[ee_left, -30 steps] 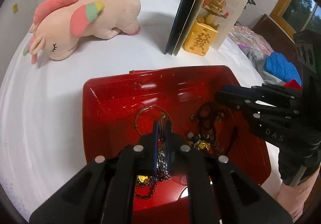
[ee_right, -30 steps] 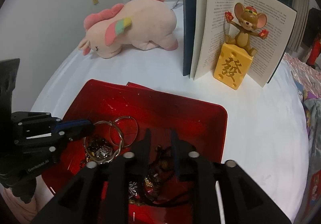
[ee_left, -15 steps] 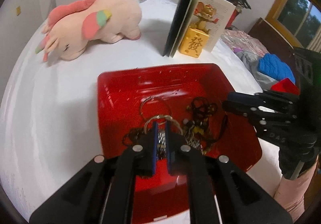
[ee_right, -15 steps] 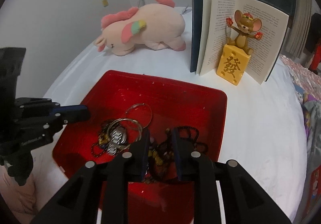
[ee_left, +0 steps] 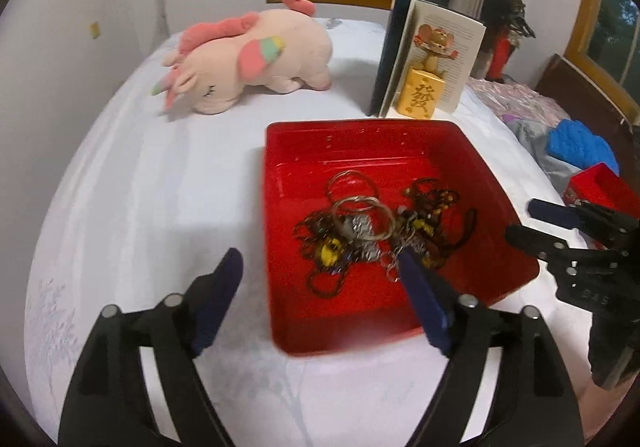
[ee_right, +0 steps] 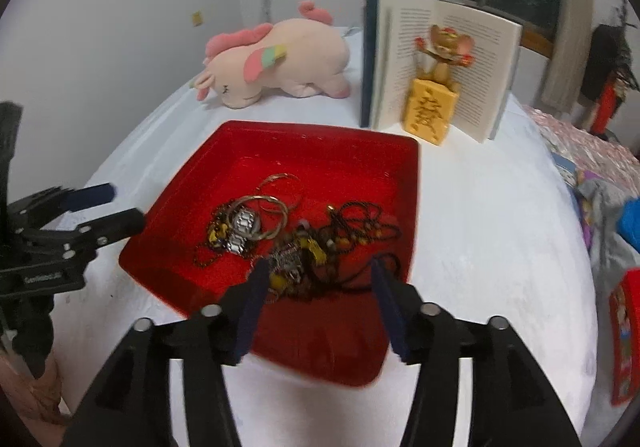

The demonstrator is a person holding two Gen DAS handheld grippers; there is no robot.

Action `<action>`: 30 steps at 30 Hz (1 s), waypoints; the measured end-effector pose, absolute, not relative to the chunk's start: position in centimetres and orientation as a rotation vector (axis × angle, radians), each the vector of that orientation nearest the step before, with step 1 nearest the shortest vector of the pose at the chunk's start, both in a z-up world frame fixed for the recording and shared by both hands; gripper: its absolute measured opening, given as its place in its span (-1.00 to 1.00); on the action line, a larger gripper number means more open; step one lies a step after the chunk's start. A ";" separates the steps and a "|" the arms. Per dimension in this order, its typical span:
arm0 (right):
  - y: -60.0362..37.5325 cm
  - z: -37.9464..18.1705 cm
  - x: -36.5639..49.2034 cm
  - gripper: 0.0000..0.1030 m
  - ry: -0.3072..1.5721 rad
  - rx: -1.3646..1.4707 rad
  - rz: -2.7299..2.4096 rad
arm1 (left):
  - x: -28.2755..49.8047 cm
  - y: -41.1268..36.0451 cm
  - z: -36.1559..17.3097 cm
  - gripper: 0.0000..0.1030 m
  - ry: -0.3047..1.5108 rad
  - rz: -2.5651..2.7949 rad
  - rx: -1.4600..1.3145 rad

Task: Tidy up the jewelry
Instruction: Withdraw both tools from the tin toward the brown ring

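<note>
I see both grippers held above the near edge of the red tray (ee_left: 360,139), which sits on the white table (ee_left: 160,187).

Left gripper (ee_left: 320,271): the jaws have just been opening and now stand spread wide, released. Nothing is clamped between them. Its left finger hangs over bare cloth just left of the tray; its right finger overlaps the near part of the jewelry pile (ee_left: 376,227).

Right gripper (ee_right: 318,279): the jaws have likewise just been opening and stand apart, released. The near end of the pile shows in the gap, but neither pad presses on it.

Task item: the jewelry lies inside the tray as one tangled heap. From the right wrist view I can distinguish thin metal rings (ee_right: 276,191) at the far side, a silver watch band (ee_right: 242,227) at the left, dark beaded cords (ee_right: 360,227) at the right, and yellow pieces among them. Finer detail is blurred.

Surroundings: a pink plush unicorn (ee_left: 248,63) lies at the far left of the table. An open book (ee_right: 436,59) stands upright at the far right, with a mouse figurine on a yellow block (ee_right: 434,99) in front of its pages. A second red box (ee_left: 600,191) is at the right edge, beyond the table.
</note>
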State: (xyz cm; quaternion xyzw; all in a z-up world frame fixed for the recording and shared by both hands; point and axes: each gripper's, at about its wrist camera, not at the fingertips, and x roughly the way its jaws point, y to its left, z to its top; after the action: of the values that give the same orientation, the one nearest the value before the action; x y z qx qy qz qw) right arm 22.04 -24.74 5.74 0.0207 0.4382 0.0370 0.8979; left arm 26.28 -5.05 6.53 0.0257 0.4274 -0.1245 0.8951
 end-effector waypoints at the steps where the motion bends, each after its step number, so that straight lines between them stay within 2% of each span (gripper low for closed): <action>1: -24.7 5.8 21.4 0.28 0.894 0.041 0.074 | 25.8 -4.8 6.5 0.61 0.885 -0.244 0.055; 3: -24.8 5.7 20.3 0.47 0.890 0.055 0.062 | 24.7 -4.2 6.4 0.61 0.872 -0.208 0.056; 7: -24.6 5.4 18.0 0.68 0.874 0.053 0.022 | 22.6 -2.9 6.3 0.65 0.849 -0.157 0.053; 14: -23.8 4.1 15.1 0.78 0.890 0.058 -0.030 | 18.8 -1.8 5.7 0.71 0.833 -0.123 0.038; 21: -21.8 3.7 11.4 0.76 0.900 0.015 0.029 | 16.1 -1.0 4.5 0.71 0.880 -0.127 0.043; 22: -21.4 3.8 10.8 0.74 0.902 0.012 0.054 | 15.5 -0.9 4.4 0.71 0.884 -0.129 0.043; 25: -19.7 3.3 9.5 0.49 0.940 -0.001 0.165 | 14.4 -0.7 4.0 0.71 0.896 -0.124 0.055; 27: -18.4 2.7 9.3 0.13 0.986 -0.020 0.223 | 13.6 -1.0 3.5 0.71 0.918 -0.132 0.078; 30: -16.8 1.3 9.0 -0.21 1.060 -0.040 0.302 | 13.0 -1.6 2.8 0.71 0.950 -0.156 0.106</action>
State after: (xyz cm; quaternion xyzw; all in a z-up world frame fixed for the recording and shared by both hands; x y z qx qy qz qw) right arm 8.99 -16.75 1.35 -0.0189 0.5037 0.1433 0.8517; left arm 12.97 -1.58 2.76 0.0509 0.4567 -0.0751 0.8850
